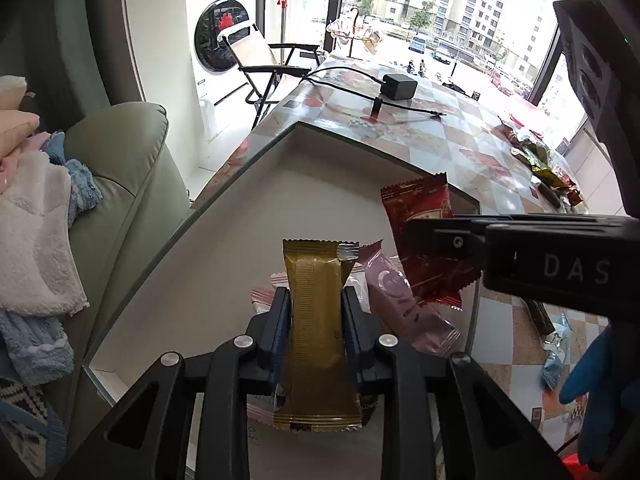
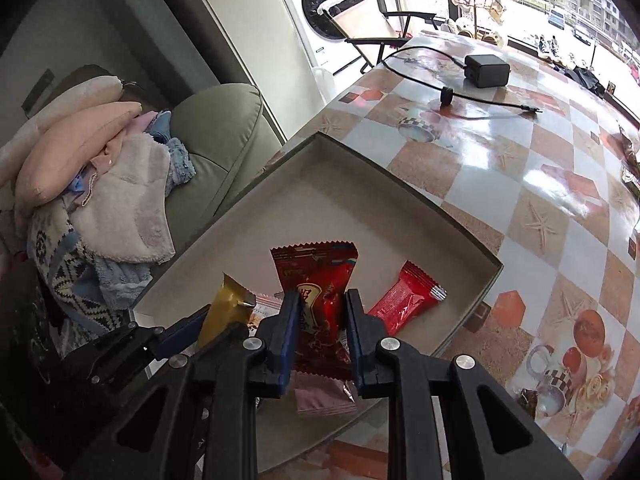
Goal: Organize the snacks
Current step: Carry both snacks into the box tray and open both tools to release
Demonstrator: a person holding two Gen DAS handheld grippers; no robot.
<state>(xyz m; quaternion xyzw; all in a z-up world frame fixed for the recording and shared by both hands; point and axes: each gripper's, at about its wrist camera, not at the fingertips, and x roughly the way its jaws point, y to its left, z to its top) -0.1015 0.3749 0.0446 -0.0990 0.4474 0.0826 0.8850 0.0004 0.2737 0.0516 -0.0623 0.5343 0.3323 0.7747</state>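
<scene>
While both hover over the box (image 2: 412, 200) for dropping, the left gripper (image 1: 316, 312) clamps the gold bar (image 1: 316, 336) and the right gripper (image 2: 322, 320) clamps the red packet (image 2: 320, 300), jaws closed snugly.

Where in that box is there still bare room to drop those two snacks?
The far half of the box, toward its back corner, is bare. The near end is crowded: pink packets and a small red packet lie under the left claw gripping the gold bar and the right claw gripping the red packet.
</scene>
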